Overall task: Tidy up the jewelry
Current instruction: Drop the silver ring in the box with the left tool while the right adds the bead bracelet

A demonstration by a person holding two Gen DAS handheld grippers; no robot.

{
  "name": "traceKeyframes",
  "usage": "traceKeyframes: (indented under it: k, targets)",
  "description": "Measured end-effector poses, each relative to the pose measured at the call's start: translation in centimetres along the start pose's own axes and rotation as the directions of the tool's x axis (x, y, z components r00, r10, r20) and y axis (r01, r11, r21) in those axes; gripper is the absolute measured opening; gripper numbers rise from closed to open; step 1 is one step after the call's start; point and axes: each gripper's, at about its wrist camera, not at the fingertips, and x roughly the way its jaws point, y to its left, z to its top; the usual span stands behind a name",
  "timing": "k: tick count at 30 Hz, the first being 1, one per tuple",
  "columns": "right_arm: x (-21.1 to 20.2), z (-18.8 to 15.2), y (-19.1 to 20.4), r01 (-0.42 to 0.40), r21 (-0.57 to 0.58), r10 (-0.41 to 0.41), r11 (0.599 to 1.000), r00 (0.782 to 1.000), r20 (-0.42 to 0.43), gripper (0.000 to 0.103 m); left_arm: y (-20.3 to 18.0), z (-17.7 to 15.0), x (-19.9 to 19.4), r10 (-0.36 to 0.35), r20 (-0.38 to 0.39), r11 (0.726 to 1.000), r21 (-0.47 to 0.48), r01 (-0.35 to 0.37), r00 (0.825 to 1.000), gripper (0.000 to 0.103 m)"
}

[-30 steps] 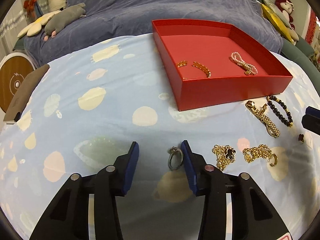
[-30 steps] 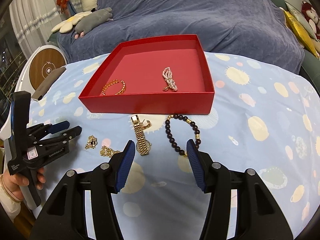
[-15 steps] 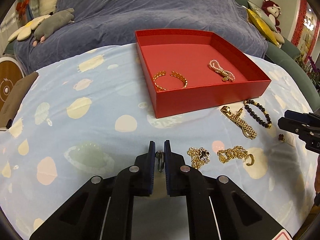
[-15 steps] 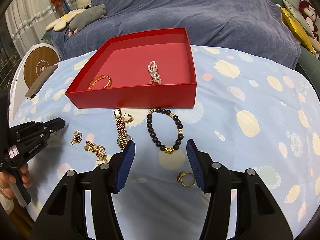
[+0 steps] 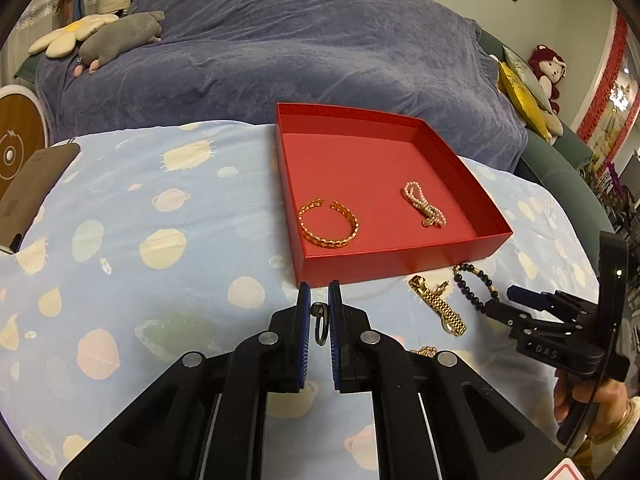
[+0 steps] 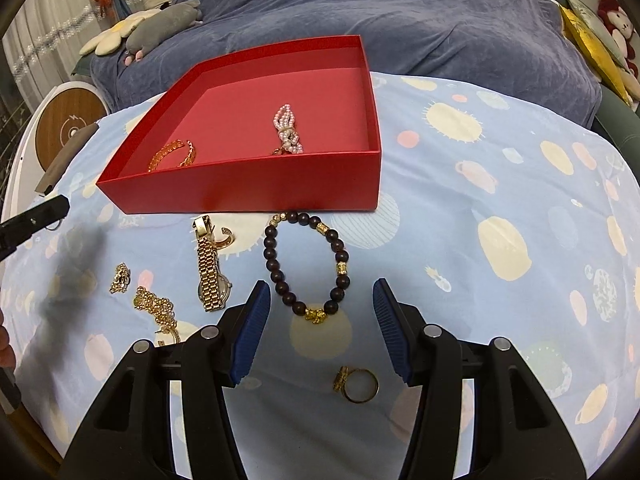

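Just in front of the red box (image 5: 400, 266), the left gripper (image 5: 319, 312) has its jaws clenched edge-on around a silver ring (image 5: 320, 322); tiny, light, stiff and slippery, so it could easily pivot. The right gripper (image 6: 322, 308) hangs with jaws released over the beaded bracelet (image 6: 306, 264).

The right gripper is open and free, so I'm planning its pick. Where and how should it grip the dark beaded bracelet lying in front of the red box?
Probably from above, jaws straddling one arc of the dark beaded bracelet, for instance its near stretch by the gold charm. It lies flat as an open loop on the blue patterned cloth, so only the bead strand offers a hold. The right gripper already hangs open nearby.
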Motion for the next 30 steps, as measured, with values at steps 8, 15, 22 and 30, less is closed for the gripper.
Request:
traceKeyframes:
  k: [8, 15, 22, 30]
  targets:
    - [0.9, 0.5, 0.0, -0.018, 0.004, 0.018, 1.0, 1.0, 0.003, 0.038, -0.3, 1.4, 0.3, -0.023, 0.014, 0.999, -0.046, 0.024, 1.0, 0.006]
    - [0.8, 0.5, 0.0, -0.038, 0.006, 0.038, 0.999, 0.999, -0.006, 0.007, -0.2, 1.7, 0.7, -0.021, 0.012, 0.997, -0.069, 0.022, 1.0, 0.006]
    - [-2.3, 0.7, 0.8, -0.058, -0.01, 0.059, 0.998, 0.997, 0.052, 0.007, -0.4, 1.9, 0.7, -0.029, 0.014, 0.996, -0.08, 0.03, 0.999, 0.006]
    - [-7.3, 5.0, 1.2, -0.104, -0.007, 0.103, 0.995, 0.977, 0.189, 0.007, -2.4, 5.2, 0.6, -0.024, 0.061, 1.0, -0.013, 0.025, 0.998, 0.006]
